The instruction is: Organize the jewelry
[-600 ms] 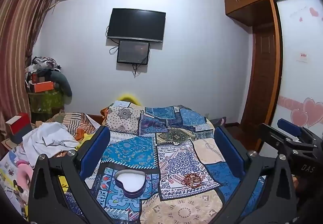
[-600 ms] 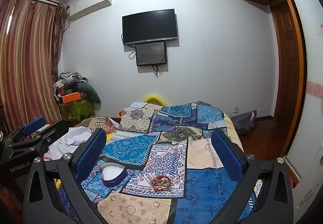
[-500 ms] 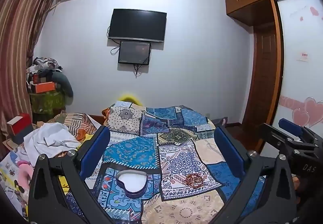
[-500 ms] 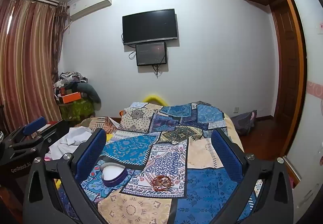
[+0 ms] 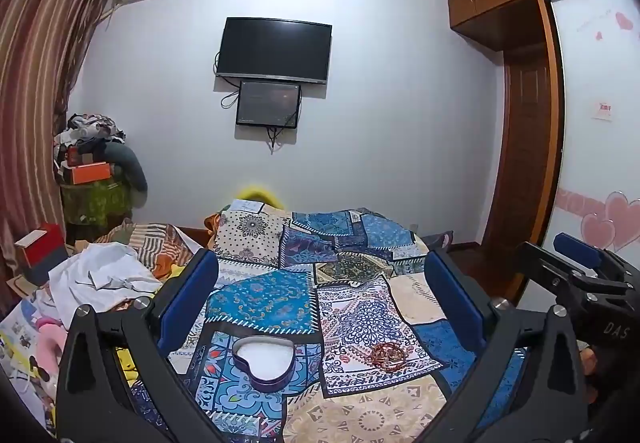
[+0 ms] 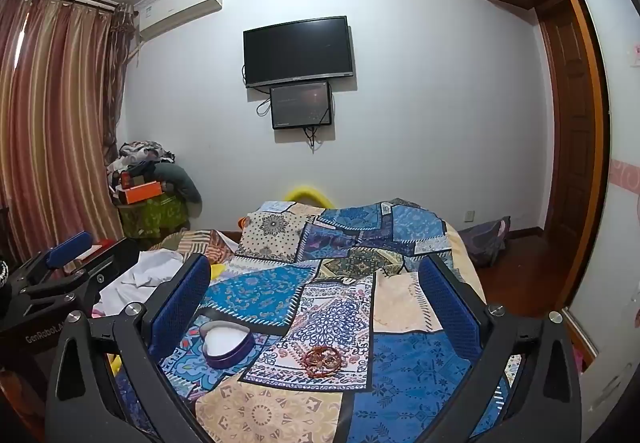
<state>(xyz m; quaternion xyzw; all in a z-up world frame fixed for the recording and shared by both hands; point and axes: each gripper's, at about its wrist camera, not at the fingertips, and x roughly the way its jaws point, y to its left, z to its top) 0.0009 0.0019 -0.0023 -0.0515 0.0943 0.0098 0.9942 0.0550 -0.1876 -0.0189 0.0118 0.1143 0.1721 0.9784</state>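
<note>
Heart-shaped box tip pointing toward camera, bracelets beside, both tools released

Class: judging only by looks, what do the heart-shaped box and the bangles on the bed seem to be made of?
Purple heart-shaped box: probably thin metal tin, glossy rim; white padded lining, seemingly fabric or foam. Reddish-gold bangles: likely metal or glass, given the glinting thin rings; too small to tell.

I see the bed under a patchwork cover; on it lie a heart-shaped tin, bangles just beside, and crumpled white cloth.
</note>
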